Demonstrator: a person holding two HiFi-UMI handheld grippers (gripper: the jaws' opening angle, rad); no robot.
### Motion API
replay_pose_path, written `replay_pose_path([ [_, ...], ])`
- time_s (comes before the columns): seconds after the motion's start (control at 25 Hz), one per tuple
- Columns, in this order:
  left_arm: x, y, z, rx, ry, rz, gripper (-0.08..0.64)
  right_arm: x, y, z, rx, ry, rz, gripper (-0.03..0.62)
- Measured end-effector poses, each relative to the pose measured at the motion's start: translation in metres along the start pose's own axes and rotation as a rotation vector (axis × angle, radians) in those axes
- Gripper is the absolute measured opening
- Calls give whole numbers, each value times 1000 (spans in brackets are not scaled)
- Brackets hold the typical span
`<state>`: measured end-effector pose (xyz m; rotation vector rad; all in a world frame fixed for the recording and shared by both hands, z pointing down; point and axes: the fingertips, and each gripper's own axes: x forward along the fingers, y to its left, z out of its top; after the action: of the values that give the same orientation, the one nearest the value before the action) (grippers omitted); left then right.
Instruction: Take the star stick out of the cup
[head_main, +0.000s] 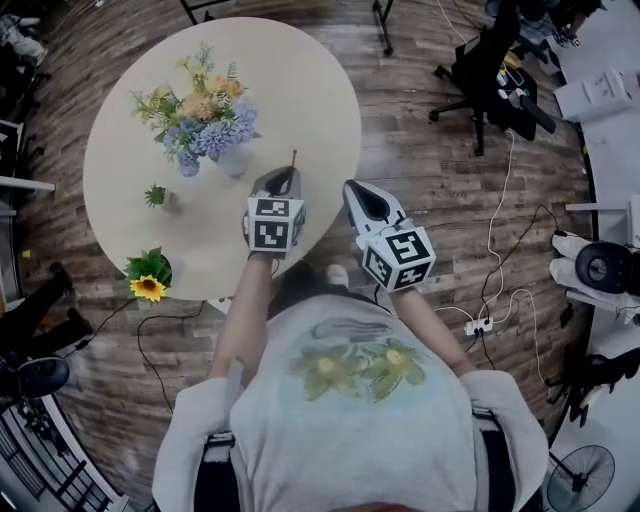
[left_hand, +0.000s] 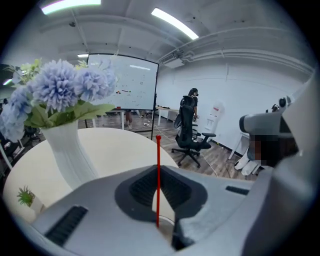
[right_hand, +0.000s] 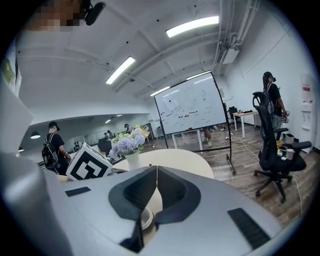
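The left gripper (left_hand: 158, 171) has its dark ribbed pads pinched tight on the star stick (left_hand: 158, 150), a thin, smooth red rod standing upright above the round cream table's (head_main: 300, 90) near edge. It is best lifted straight up, untilted, until clear of the white cup rim (left_hand: 166, 220) below. The right gripper (right_hand: 155, 175) is closed on nothing.

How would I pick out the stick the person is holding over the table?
Find the round beige table, then the left gripper over its near side, beside the white vase of blue flowers. The stick stands upright, pinched between its shut jaws: the only thin, bright red thing there.
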<state>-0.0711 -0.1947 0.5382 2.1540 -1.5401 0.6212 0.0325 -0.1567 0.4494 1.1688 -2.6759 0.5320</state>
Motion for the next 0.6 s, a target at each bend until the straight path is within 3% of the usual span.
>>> replay_pose_path([
  [0.6, -44, 16, 27, -68, -142, 69, 14, -3, 23, -3, -18, -3, 58, 18],
])
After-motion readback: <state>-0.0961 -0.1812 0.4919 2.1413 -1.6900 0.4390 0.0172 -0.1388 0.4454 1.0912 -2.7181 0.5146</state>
